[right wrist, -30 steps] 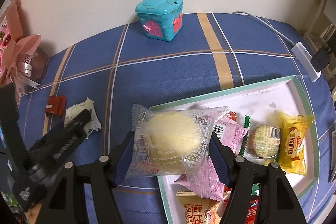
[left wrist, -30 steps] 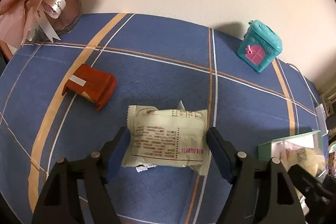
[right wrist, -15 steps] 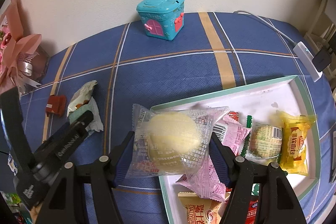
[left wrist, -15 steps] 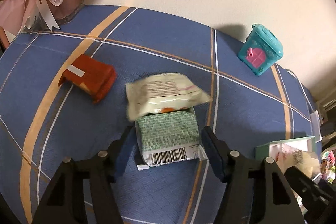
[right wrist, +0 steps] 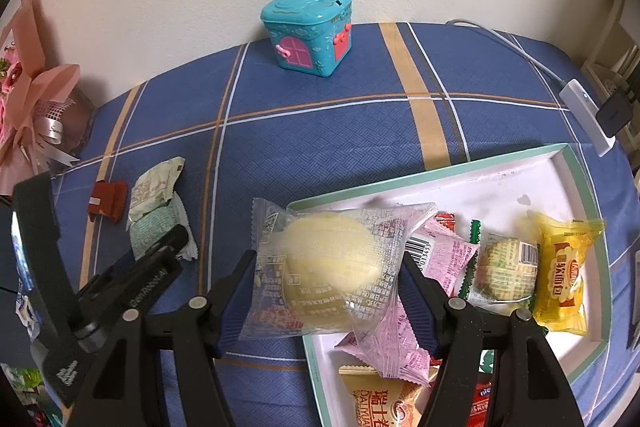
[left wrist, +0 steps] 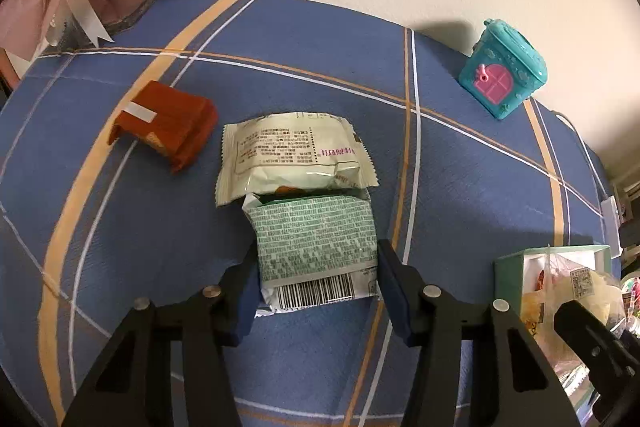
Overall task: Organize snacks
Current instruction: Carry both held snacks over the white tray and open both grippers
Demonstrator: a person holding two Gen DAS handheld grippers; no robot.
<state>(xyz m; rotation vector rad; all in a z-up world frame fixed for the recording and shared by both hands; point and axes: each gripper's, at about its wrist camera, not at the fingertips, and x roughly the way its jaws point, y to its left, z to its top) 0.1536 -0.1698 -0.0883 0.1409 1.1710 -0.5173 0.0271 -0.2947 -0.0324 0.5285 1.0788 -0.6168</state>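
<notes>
A green snack packet (left wrist: 316, 231) with a barcode lies on the blue checked cloth between the fingers of my left gripper (left wrist: 316, 259). Its jaws are closing, and both pads touch the packet's sides. A cream packet (left wrist: 292, 151) leans on the green one's far end. Over the left rim of the white tray (right wrist: 440, 173), my right gripper (right wrist: 326, 267) is shut on a clear packet (right wrist: 332, 259) with a pale yellow cake inside. From the right wrist, the green packet (right wrist: 150, 231) and cream packet (right wrist: 154, 187) show at the left.
A brown packet (left wrist: 168, 131) lies left of the cream one. A teal toy house (right wrist: 308, 31) stands by the wall and a pink bouquet (right wrist: 36, 107) at the far left. The tray holds several snacks, including a yellow packet (right wrist: 564, 275). A white adapter (right wrist: 584, 111) and its cable lie at the right edge.
The cream packet, which lay flat between the left jaws, has tipped away and uncovered the green packet. The left jaws have narrowed onto the green packet. The right gripper has not moved.
</notes>
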